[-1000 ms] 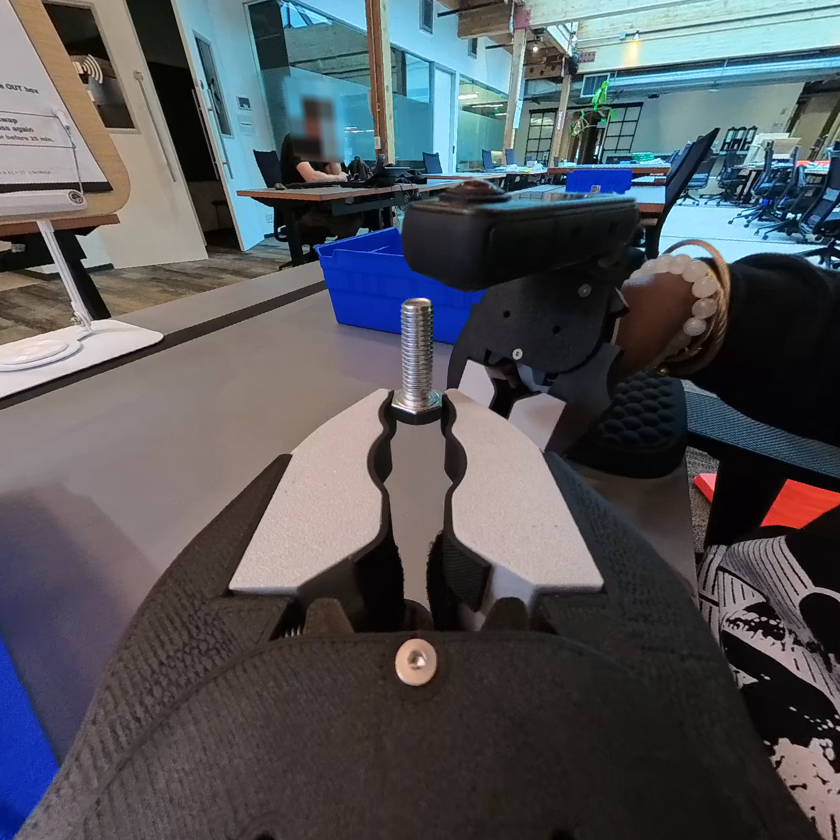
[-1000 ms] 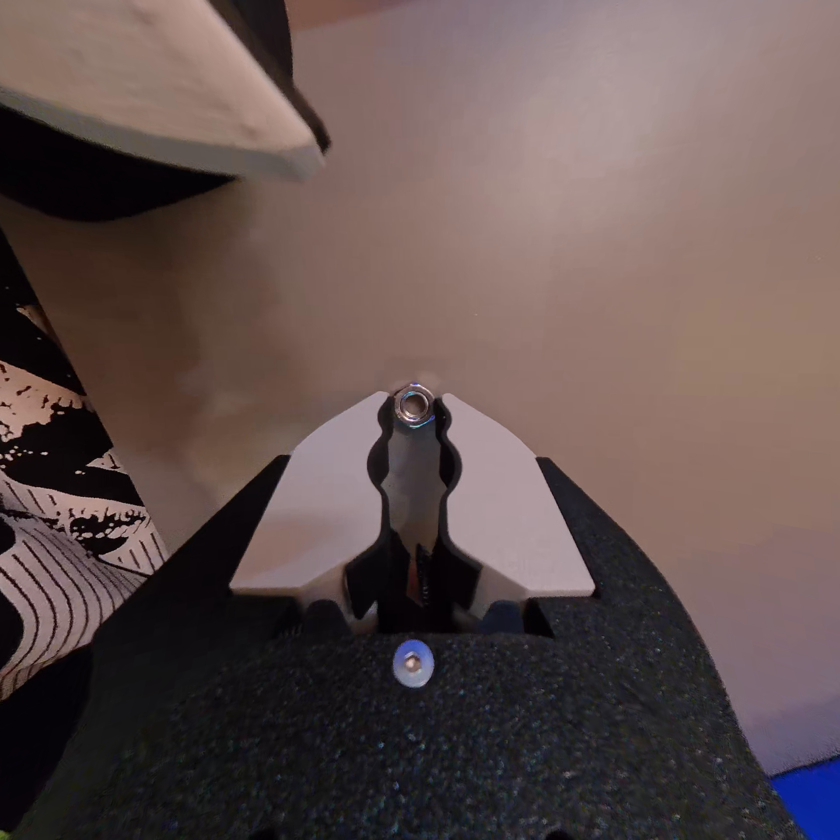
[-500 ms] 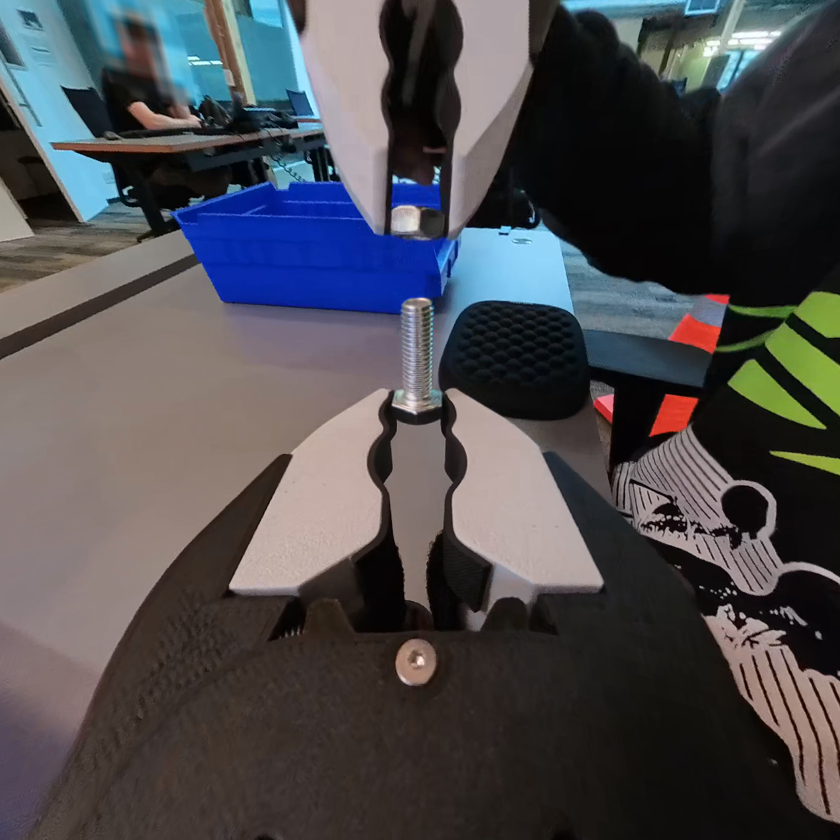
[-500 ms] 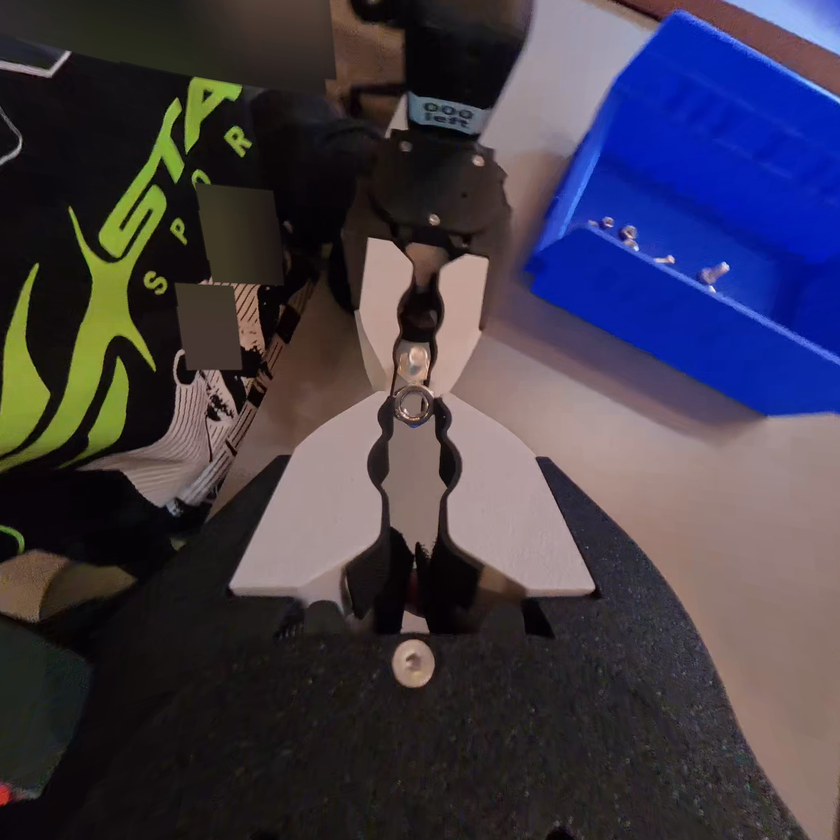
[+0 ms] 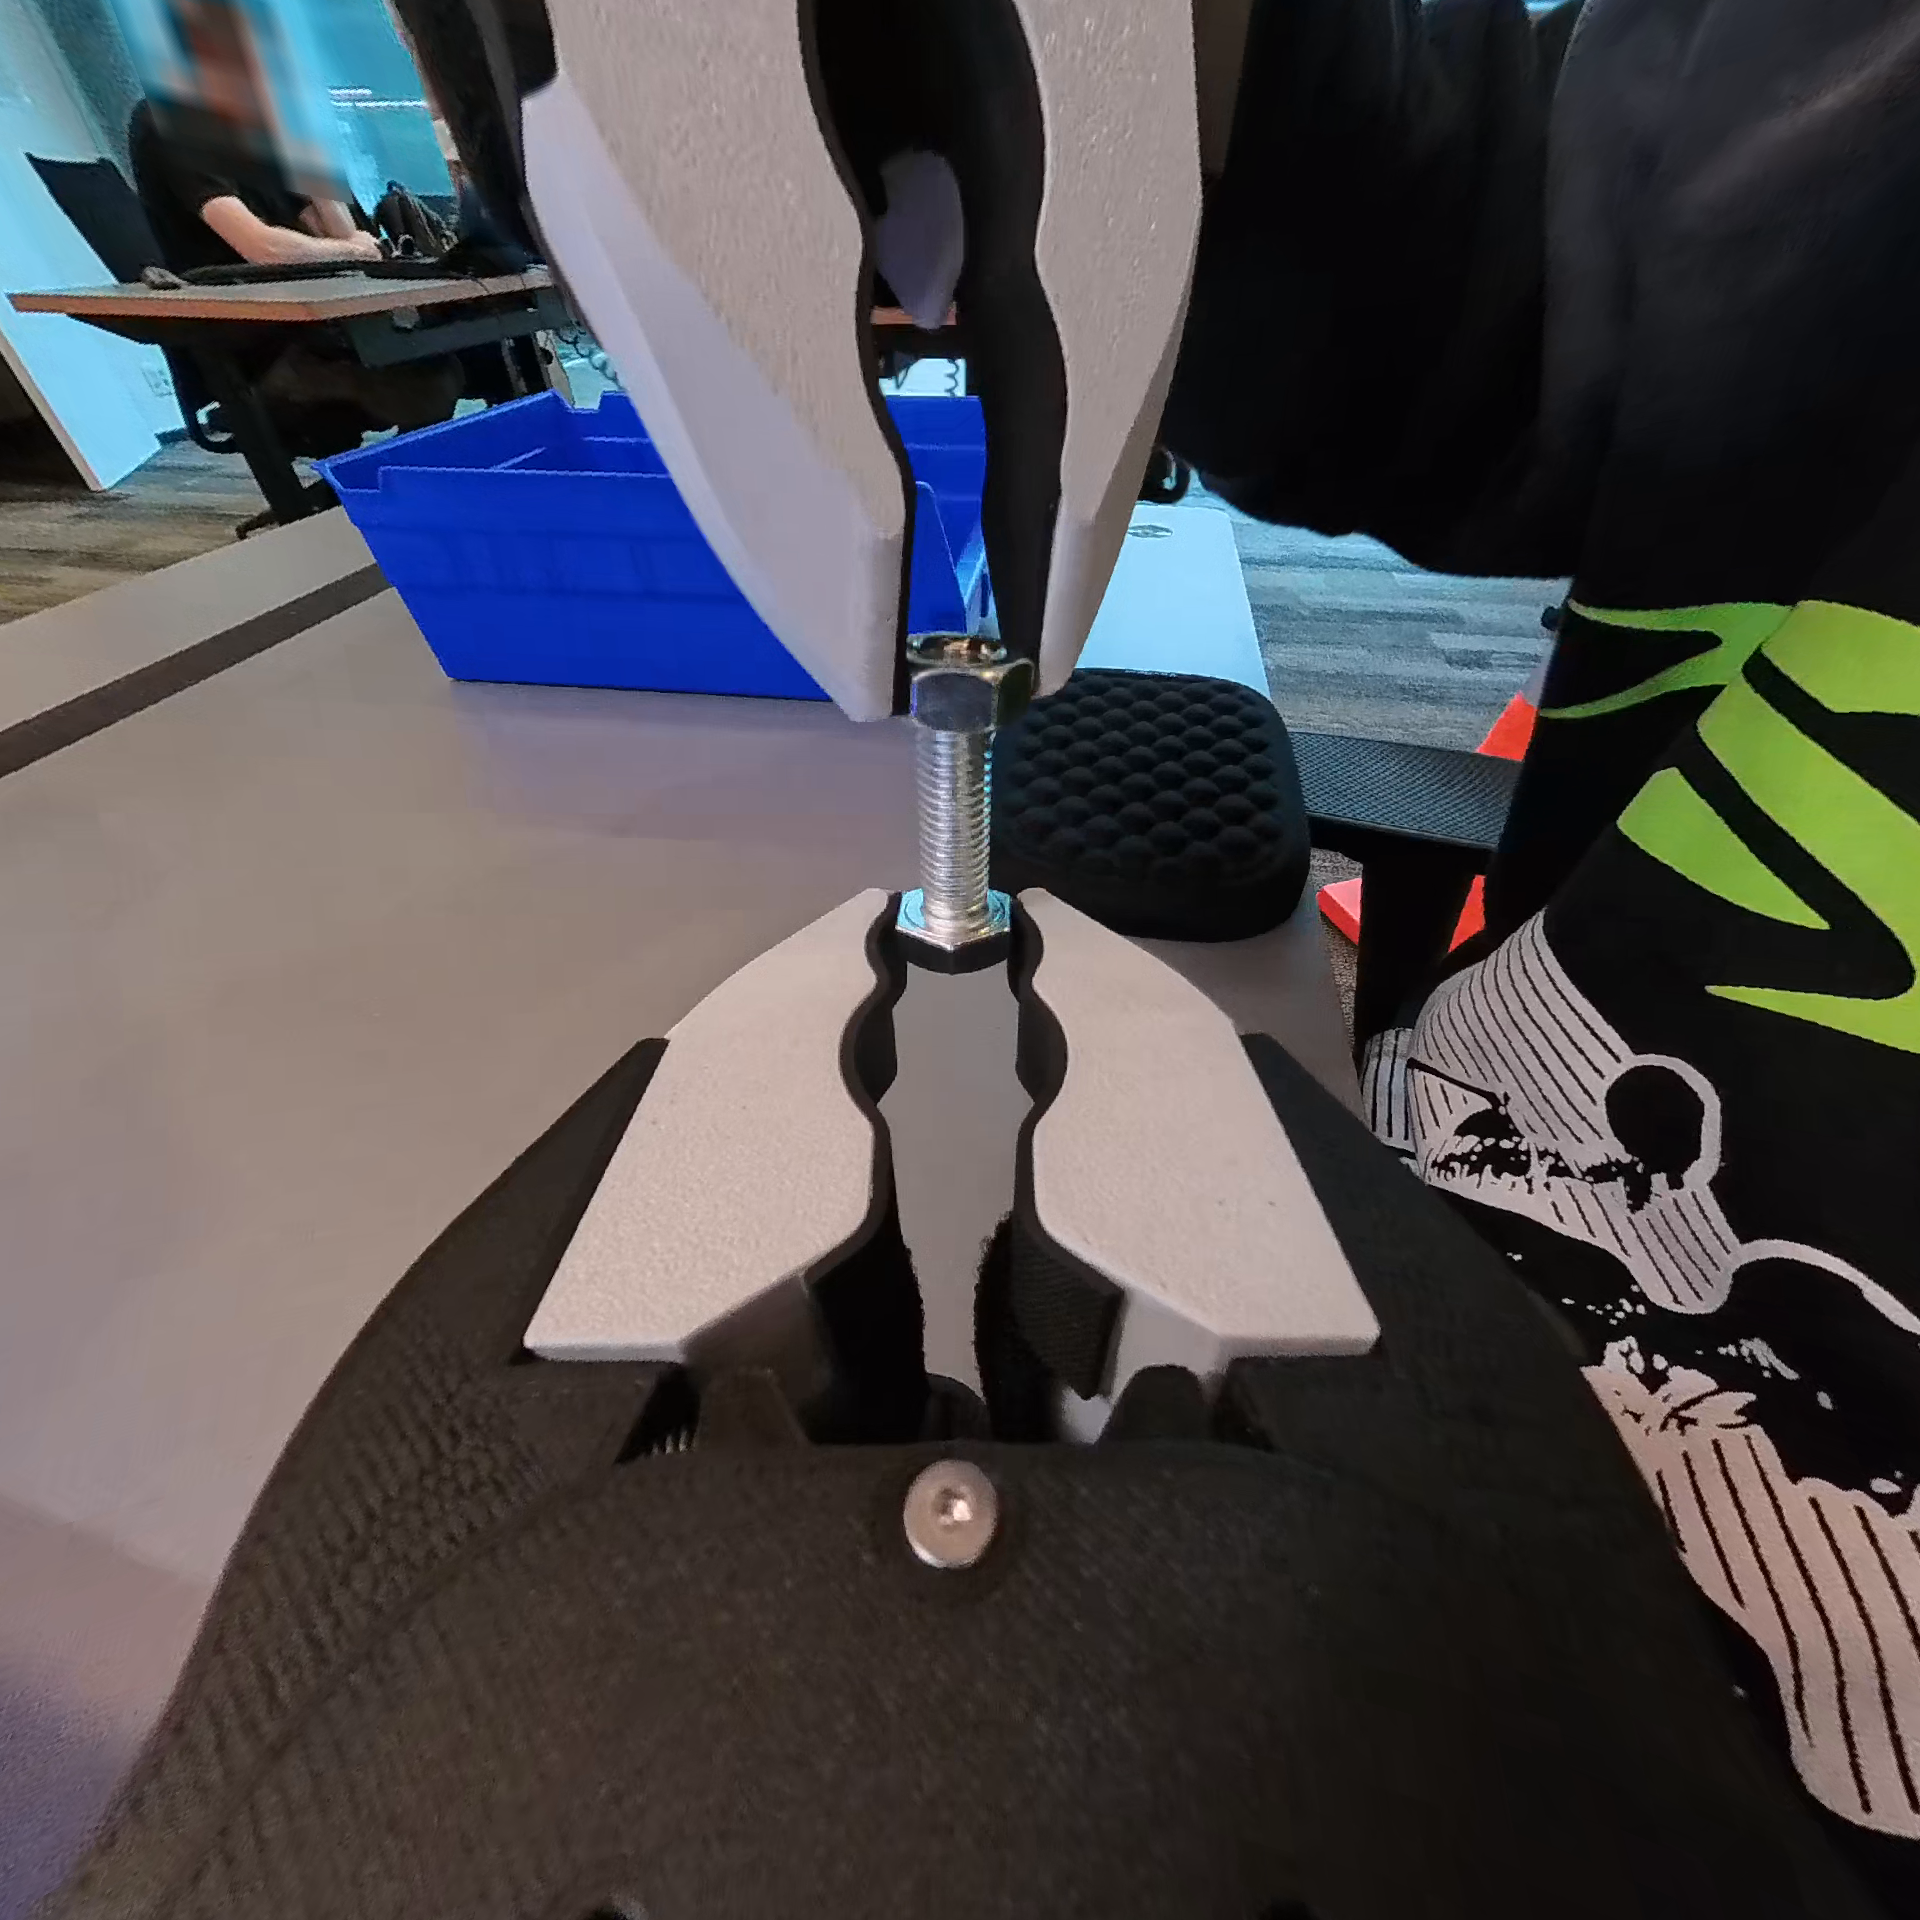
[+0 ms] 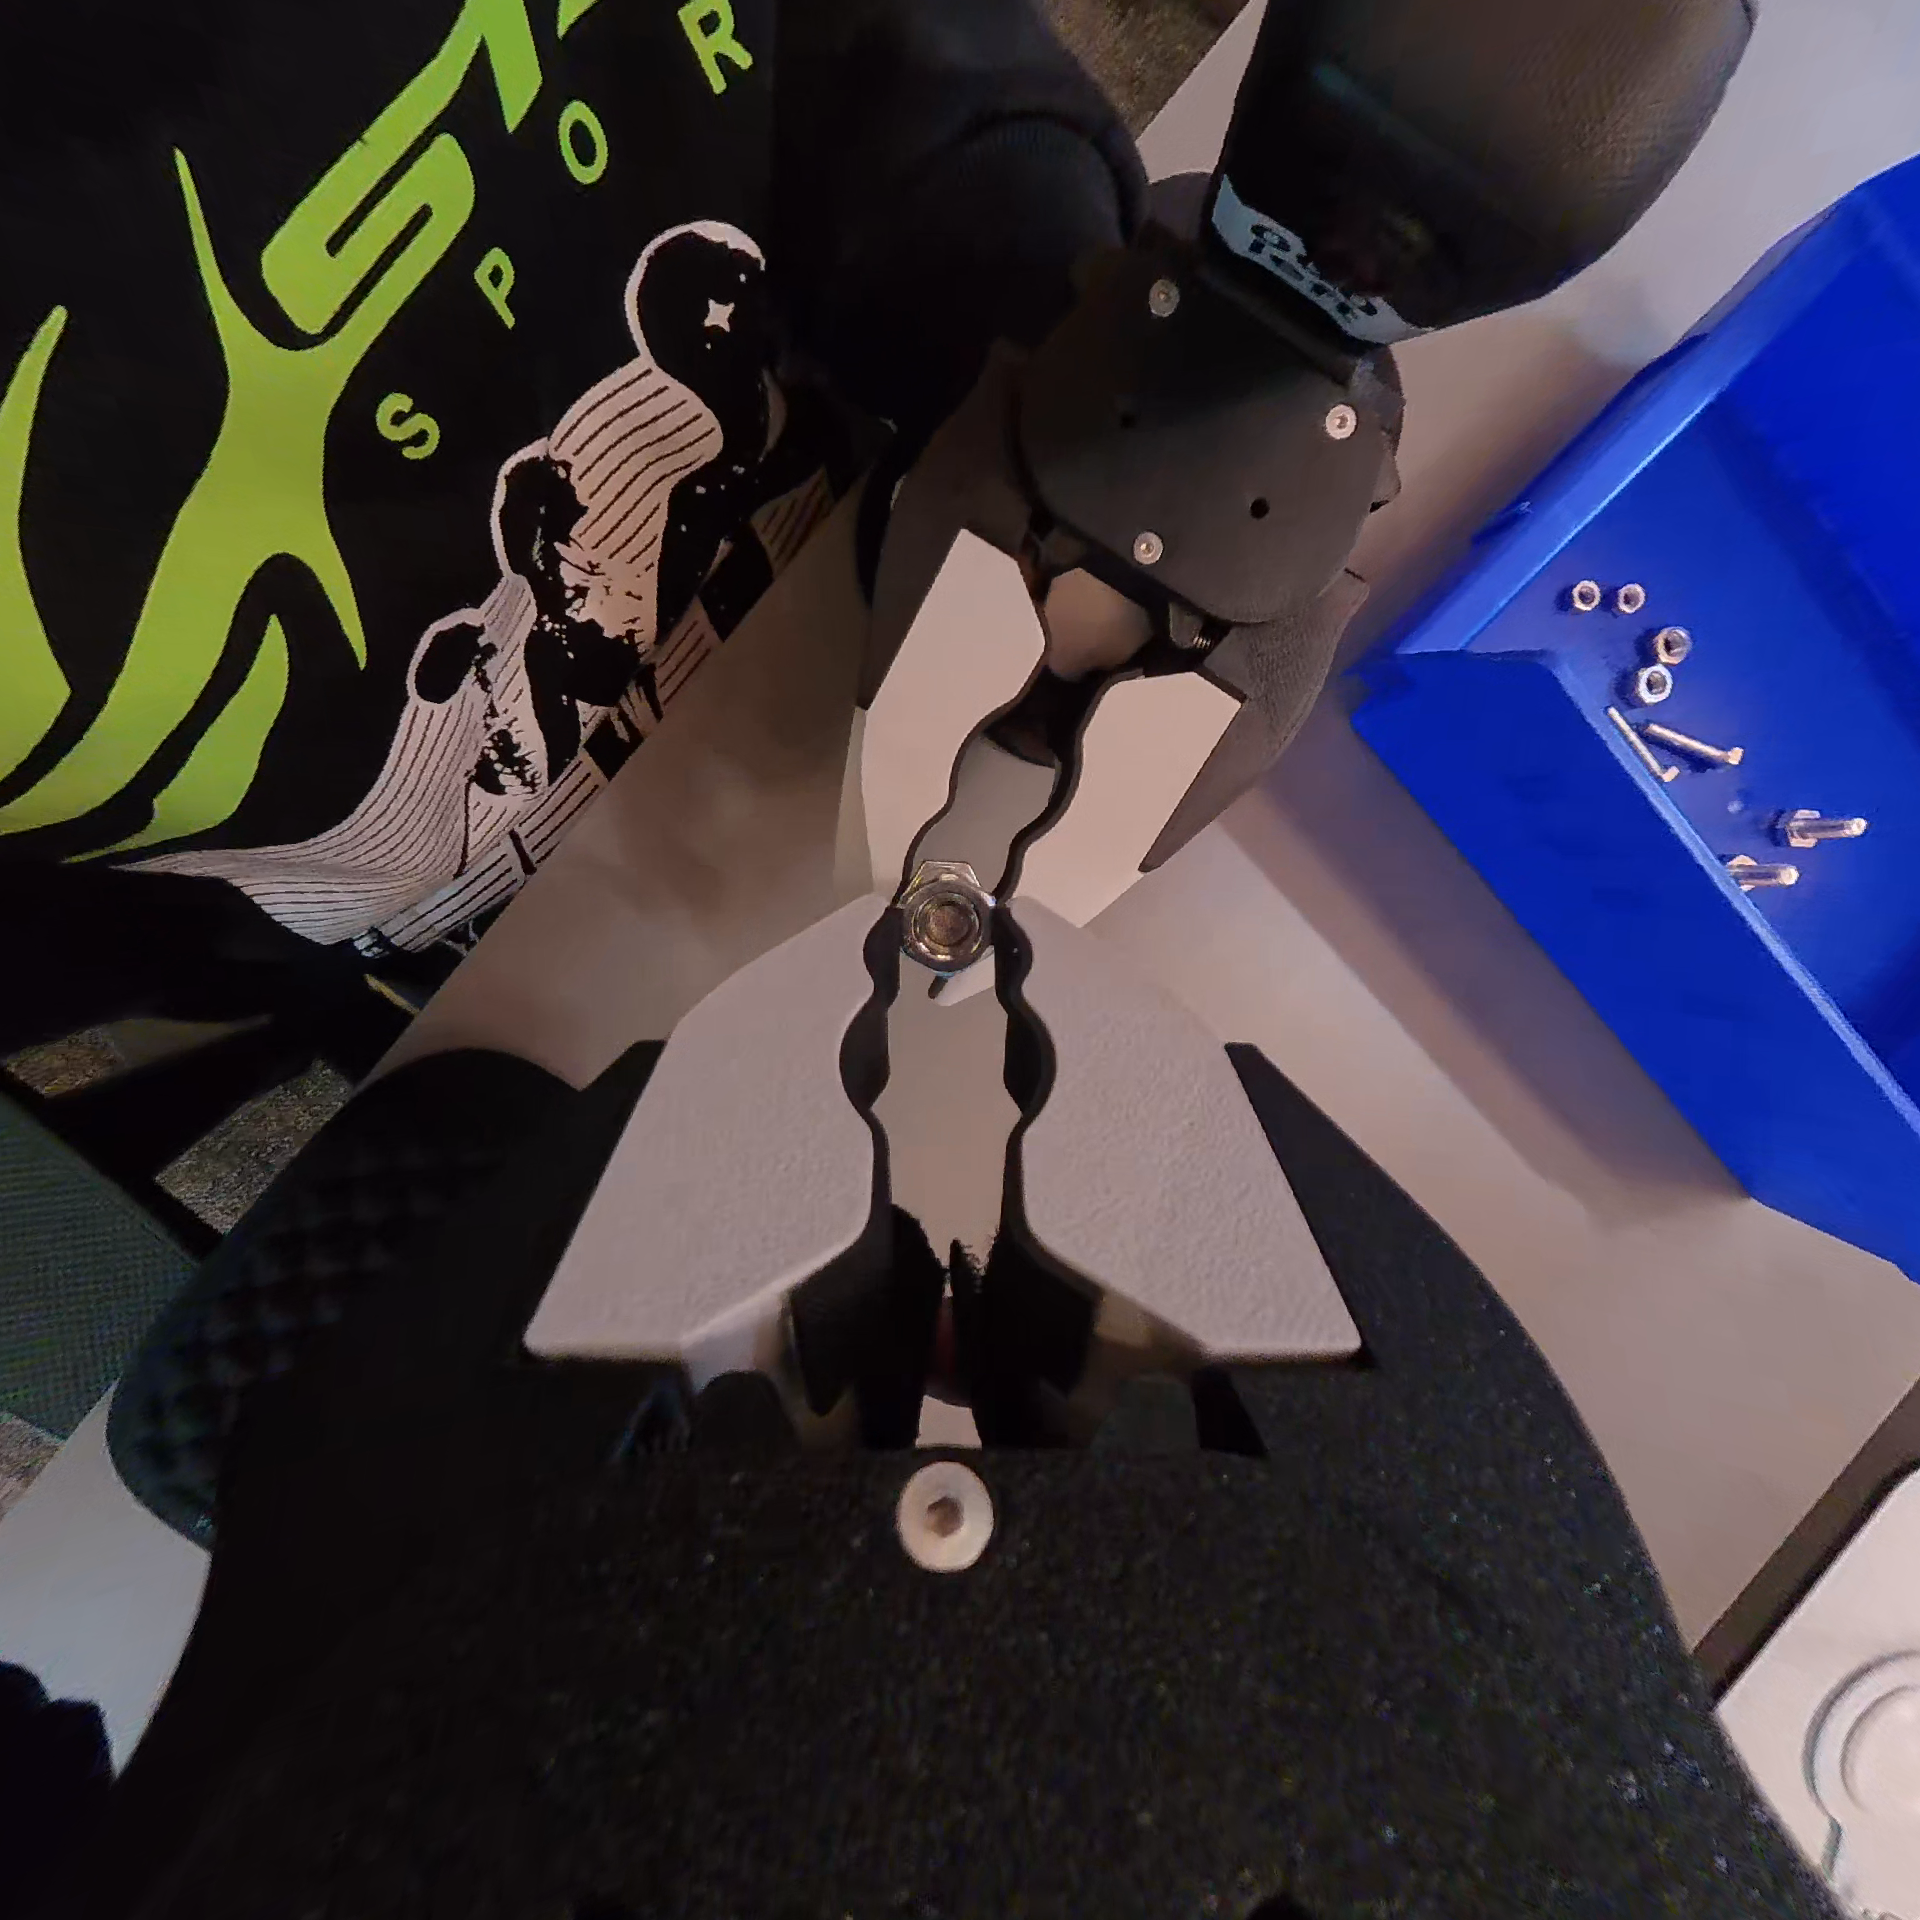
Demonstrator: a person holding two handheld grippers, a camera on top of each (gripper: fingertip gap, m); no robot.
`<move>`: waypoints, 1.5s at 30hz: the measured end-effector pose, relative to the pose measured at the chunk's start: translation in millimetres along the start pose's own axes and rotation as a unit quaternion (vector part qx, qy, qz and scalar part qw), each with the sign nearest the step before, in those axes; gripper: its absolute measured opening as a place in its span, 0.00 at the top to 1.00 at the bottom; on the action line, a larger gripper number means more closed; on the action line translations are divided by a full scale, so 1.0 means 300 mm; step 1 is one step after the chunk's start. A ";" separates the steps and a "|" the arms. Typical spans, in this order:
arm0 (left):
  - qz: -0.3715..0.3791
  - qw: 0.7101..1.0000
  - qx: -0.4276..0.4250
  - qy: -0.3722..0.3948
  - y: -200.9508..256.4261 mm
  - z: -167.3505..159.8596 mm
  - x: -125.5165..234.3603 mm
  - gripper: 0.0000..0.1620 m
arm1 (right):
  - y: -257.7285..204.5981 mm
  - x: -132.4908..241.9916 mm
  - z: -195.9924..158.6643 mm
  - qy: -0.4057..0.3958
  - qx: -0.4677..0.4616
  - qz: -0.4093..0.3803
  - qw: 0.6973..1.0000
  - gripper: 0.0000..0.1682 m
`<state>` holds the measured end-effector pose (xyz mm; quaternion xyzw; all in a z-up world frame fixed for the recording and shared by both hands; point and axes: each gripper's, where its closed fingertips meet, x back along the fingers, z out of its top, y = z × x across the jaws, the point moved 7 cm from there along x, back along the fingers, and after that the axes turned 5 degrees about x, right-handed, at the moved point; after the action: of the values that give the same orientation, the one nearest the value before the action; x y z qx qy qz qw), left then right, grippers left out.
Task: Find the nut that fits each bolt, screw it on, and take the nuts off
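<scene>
The left gripper (image 5: 953, 935) is clamped narrow on the hex head of the bolt (image 5: 953, 831), holding it upright with the threaded shank pointing straight up over the grey table (image 5: 364, 883). Down from above comes the right gripper (image 5: 961, 686), its tips pinched tight on the nut (image 5: 964, 675), and that nut sits right at the top end of the shank. Whether the threads have caught is hard to judge from this angle; nut and bolt end are touching at least.

Looking down from the right wrist view, the nut (image 6: 940, 920) is square between the right gripper's (image 6: 940, 925) tips, with the bolt's end showing in its bore. Just beyond it, the left gripper (image 6: 951, 883) points back toward the camera, fingers drawn in close.

Off to the right in that view, a blue bin (image 6: 1662, 935) rests on the table (image 6: 1299, 1039), with loose nuts and bolts (image 6: 1683, 748) scattered in its bottom. In the left wrist view the same blue bin (image 5: 582, 582) sits at the far side of the table, behind the grippers, and a black padded armrest (image 5: 1143, 810) lies just right of the bolt. A person's black shirt (image 5: 1714, 935) with green and white print fills the right edge.
</scene>
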<state>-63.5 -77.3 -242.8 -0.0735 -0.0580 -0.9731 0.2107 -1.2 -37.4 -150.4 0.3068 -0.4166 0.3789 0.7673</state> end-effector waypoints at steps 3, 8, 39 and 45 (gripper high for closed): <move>0.006 1.000 0.002 -0.003 -0.002 -0.001 -0.001 0.88 | 0.006 -0.003 -0.002 -0.009 -0.004 0.009 1.000 0.89; 0.051 0.999 0.009 -0.013 -0.018 -0.005 -0.005 0.89 | 0.023 -0.005 -0.018 -0.033 -0.058 -0.003 0.998 0.89; 0.128 0.990 0.041 0.030 -0.057 0.010 0.024 0.89 | -0.015 -0.019 -0.087 0.329 -0.317 -0.222 0.862 0.62; 0.133 0.990 0.045 0.031 -0.060 0.010 0.025 0.89 | -0.059 -0.084 -0.099 0.435 -0.336 -0.313 0.775 0.64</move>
<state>-77.6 -63.6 -240.1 -0.0409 -0.0852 -0.9347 0.3427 16.4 -31.5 -189.1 -0.0549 -0.0205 0.0465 0.9972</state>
